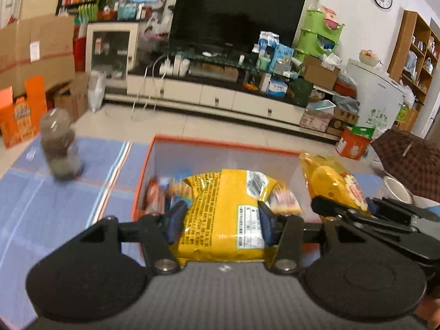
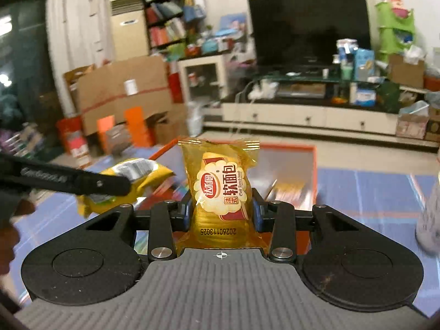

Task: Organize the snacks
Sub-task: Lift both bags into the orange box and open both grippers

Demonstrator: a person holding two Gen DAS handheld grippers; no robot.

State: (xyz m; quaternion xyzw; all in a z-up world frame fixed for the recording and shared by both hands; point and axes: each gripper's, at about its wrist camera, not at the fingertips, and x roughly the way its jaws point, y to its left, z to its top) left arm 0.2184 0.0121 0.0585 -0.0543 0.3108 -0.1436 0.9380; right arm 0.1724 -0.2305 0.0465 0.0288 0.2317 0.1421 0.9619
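Observation:
My left gripper [image 1: 221,214] is shut on a yellow snack packet [image 1: 222,214] with its printed back facing me, held above the near edge of an orange-rimmed box [image 1: 220,144]. The box holds several snack packs [image 1: 159,195]. My right gripper [image 2: 221,206] is shut on a clear yellow soft-bread packet [image 2: 220,189], held upright above the same box [image 2: 286,146]. The right gripper and its packet [image 1: 334,184] show at the right of the left wrist view. The left gripper's packet [image 2: 129,181] shows at the left of the right wrist view.
The box sits on a blue checked cloth [image 1: 55,206]. A clear plastic bottle [image 1: 60,148] stands on the cloth left of the box. A pale object [image 2: 429,220] sits at the cloth's right edge. Beyond are a TV stand [image 1: 220,96] and cardboard boxes [image 1: 35,52].

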